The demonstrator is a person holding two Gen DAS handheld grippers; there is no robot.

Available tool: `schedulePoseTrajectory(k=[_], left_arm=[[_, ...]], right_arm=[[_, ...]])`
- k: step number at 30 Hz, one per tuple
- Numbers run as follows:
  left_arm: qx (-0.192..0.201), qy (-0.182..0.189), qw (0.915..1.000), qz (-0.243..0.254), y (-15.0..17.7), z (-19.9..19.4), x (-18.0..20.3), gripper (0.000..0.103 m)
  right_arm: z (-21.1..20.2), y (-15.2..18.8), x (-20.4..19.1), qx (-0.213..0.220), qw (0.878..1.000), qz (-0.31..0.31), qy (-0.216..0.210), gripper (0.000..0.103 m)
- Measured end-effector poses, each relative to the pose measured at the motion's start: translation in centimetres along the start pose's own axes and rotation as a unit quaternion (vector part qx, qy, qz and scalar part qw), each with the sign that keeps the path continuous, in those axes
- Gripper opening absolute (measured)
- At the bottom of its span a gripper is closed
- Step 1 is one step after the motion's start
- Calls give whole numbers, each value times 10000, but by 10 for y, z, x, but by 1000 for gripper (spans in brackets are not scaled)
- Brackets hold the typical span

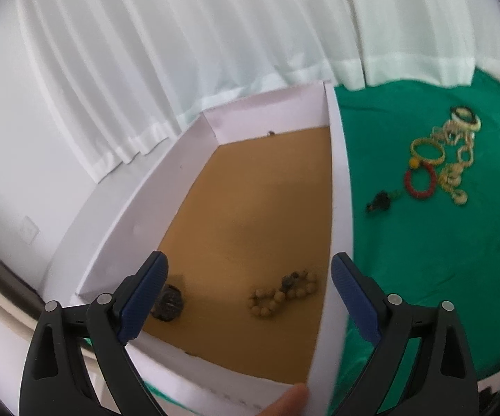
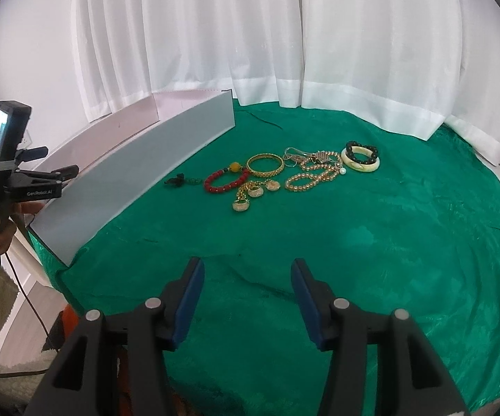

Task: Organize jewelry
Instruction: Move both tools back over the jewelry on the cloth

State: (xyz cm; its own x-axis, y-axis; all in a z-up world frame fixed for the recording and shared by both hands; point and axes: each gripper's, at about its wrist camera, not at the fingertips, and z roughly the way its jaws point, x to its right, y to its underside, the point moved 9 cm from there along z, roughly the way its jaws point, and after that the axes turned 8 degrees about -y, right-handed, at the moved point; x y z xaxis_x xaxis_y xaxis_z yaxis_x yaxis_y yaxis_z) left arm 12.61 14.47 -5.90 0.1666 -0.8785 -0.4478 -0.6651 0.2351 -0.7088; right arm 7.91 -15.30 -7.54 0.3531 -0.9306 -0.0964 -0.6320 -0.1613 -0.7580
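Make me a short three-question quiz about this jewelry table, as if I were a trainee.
1. True or false: the white box already holds a tan bead bracelet.
2. What color is the cloth under the loose jewelry?
3. Which sits nearest the box in the right wrist view: (a) red bead bracelet, (b) gold bangle, (c) cream bangle?

Key: 1 true. 2 green. 3 a. Bonus: the left tool and right tool are both open and empty.
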Motion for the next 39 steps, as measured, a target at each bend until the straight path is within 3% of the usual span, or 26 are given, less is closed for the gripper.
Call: schedulePoseTrajectory(k=[2,4,5,12,14,17,21,23,26,30,34,36,39], left_arm=[[168,-116,9997,-165,-8,-13,-6,99],[366,26,9989,-306,-16,-34,-6,101],[443,137,9983,-341,-20,-43,-3,101],[611,1554,9855,-289,-27,-96,60,102],[529,1895,9804,-89,-20,-98,92,102],[233,2093,9775,106,-1,-88,133,102],[-363,2514,9671,-109,26,-69,164,101],[-519,2560,9651,-180,36,-64,173,101],[-631,2357,9697,104,46,-60,182,101],[-676,2057,9756,375,49,-55,182,102],[-706,2133,9735,418,47,-51,183,102],[-606,2302,9704,407,37,-50,185,102],[-264,2104,9762,454,5,-35,184,102]], right_arm=[[-2,1,1,-12,10000,4,52,55],[-5,0,5,6,9999,36,125,73],[-6,0,6,21,9999,52,155,77],[-19,-10,26,337,9983,236,403,85],[-25,-12,31,457,9977,273,427,85],[-31,-15,36,560,9970,215,498,85],[-30,-9,40,470,9973,193,524,85],[-27,-4,41,364,9977,201,537,85],[-19,4,46,180,9974,295,625,85],[-8,14,52,-14,9972,616,432,85],[-3,18,46,-101,9980,517,336,85],[-2,19,43,-128,9984,443,314,85],[0,22,43,-163,9985,474,222,85]])
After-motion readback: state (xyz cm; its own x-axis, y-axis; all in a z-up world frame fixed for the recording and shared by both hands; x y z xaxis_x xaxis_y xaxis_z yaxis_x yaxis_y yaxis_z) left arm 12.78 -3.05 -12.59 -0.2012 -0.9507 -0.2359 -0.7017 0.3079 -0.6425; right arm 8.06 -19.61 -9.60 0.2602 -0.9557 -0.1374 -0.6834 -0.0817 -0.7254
